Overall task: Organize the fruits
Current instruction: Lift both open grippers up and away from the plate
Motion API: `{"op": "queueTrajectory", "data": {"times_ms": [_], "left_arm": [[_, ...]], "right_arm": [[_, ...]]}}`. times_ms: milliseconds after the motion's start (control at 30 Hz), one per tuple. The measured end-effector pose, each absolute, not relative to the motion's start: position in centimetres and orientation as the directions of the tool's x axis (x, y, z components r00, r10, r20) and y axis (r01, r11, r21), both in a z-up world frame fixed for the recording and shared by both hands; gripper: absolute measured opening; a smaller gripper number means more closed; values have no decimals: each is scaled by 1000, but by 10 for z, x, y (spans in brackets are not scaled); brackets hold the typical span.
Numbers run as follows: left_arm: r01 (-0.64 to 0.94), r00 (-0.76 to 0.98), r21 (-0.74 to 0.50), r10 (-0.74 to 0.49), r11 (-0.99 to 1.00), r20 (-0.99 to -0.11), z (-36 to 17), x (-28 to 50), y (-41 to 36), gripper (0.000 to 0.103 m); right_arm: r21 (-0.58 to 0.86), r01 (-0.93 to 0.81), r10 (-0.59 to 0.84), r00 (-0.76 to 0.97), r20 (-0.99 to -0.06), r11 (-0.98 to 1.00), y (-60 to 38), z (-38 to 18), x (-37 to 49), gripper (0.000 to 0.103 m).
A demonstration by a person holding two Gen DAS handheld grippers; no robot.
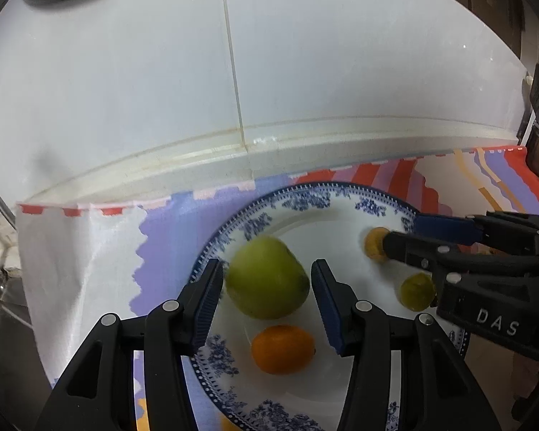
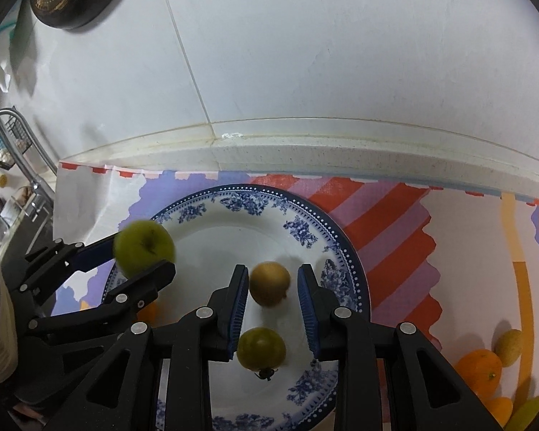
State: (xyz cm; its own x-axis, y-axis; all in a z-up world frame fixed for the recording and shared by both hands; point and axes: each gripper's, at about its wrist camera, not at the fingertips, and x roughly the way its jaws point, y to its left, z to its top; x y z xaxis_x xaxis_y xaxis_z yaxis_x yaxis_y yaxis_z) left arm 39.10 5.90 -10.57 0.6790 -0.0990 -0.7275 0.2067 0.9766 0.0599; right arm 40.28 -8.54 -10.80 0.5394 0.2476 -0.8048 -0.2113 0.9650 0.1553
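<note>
A blue-and-white plate lies on a patterned cloth. On it are a green apple, an orange, a small yellow-brown fruit and a small green fruit. My left gripper is open with the green apple between its fingers, not gripped. My right gripper is open around the yellow-brown fruit, with the small green fruit below it.
More fruit lies on the cloth at the right: oranges, a yellowish fruit and a green one. A white tiled wall and ledge stand behind. A faucet and sink area are at the left.
</note>
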Motion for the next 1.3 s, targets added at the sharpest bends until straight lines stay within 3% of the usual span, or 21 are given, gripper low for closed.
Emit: {"op": "queueTrajectory", "data": {"times_ms": [567,1000,1300], "left_arm": [[173,775,32,-116,984,-621,-42,327,60,65],[194,821,28,-147,980,-552,5,266,40,76],[213,845,51,-158,976,-511,19,231,20,86]], "right_arm": [[145,-204,245,650,-719,968,-100,-47,348,38],[126,-174,214,740,-637,977,-124,3,283,51],[50,-138,140,782,-608,989,-144,20,241,51]]}}
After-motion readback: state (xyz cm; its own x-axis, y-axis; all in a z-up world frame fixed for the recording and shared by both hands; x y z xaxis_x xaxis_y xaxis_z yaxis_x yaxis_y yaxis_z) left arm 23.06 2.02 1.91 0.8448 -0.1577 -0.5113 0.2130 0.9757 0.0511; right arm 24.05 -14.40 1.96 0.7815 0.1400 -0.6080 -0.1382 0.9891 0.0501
